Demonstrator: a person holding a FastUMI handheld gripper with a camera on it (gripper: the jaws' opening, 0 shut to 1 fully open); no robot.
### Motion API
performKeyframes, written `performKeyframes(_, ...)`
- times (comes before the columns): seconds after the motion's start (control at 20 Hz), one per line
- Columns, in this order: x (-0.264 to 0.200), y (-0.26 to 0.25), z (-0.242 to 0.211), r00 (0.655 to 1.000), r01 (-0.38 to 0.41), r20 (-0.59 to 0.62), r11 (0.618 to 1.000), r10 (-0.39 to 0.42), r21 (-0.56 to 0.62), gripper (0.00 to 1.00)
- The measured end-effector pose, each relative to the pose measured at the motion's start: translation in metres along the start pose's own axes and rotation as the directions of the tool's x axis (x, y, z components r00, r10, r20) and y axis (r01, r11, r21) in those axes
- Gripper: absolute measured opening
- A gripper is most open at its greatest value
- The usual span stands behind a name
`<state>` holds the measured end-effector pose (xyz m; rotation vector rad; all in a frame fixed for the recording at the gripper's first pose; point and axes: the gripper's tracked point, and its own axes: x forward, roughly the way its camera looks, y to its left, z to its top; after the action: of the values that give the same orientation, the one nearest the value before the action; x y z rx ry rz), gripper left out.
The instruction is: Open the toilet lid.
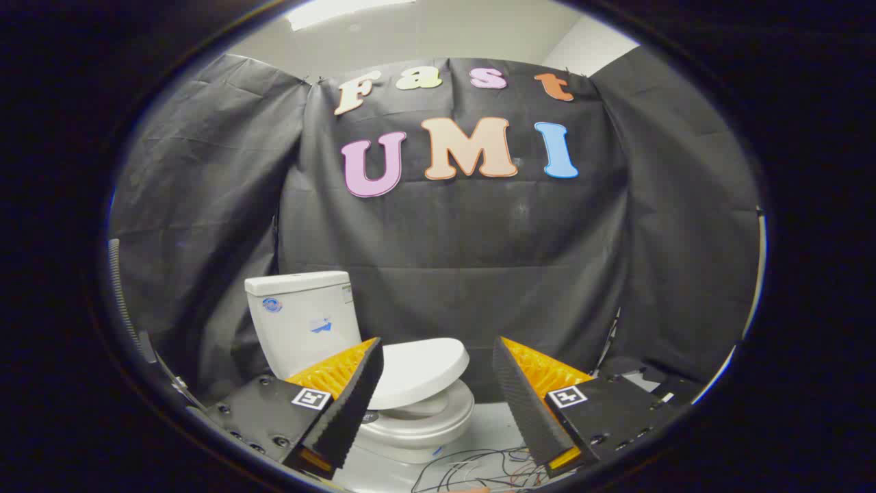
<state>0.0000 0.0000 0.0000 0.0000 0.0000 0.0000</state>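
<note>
A white toilet stands ahead against the black cloth wall, with its tank (303,319) at the back left. The white lid (419,370) lies down flat over the seat and bowl (421,423). My gripper (438,352) is open, its two fingers spread wide with nothing between them. The left finger's tip (369,363) overlaps the lid's left side in the view; the right finger (513,370) stands off to the right of the toilet. I cannot tell whether the left fingertip touches the lid or is still short of it.
A tangle of thin wires (479,469) lies on the pale floor just in front of the toilet, between the fingers. Black cloth walls close in behind and on both sides.
</note>
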Motion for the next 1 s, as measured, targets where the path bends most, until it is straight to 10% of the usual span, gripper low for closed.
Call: performKeyframes(1.0, 0.038, 0.001, -0.006, 1.0, -0.006, -0.03, 1.0, 0.006, 0.006, 0.99)
